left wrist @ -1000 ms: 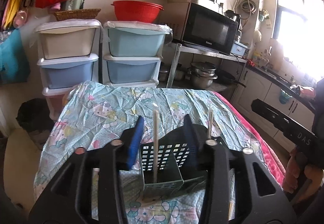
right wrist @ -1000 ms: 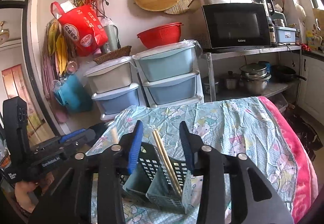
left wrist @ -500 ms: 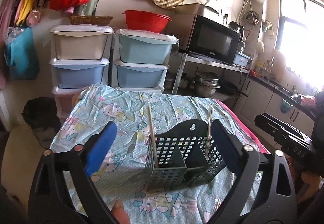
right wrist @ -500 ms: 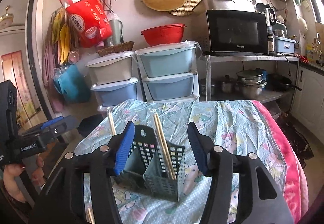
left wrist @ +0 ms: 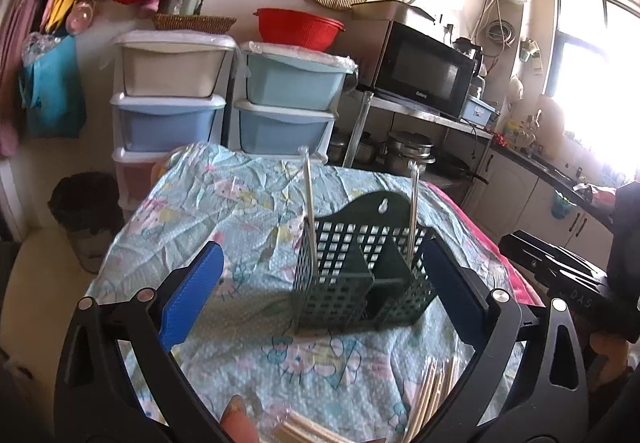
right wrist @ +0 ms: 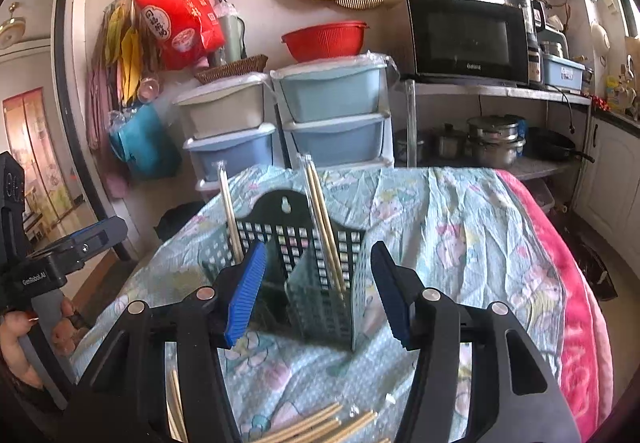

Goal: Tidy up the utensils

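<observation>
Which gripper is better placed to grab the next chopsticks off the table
Probably the right hand-held gripper: open, with loose chopsticks directly below its fingers. The left hand-held gripper is open too.

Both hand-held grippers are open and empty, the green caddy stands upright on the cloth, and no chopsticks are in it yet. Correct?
Not quite: the green caddy already holds chopsticks, upright in its compartments, as the right wrist view shows. The rest stands: left hand-held gripper and right hand-held gripper are open and empty.
</observation>
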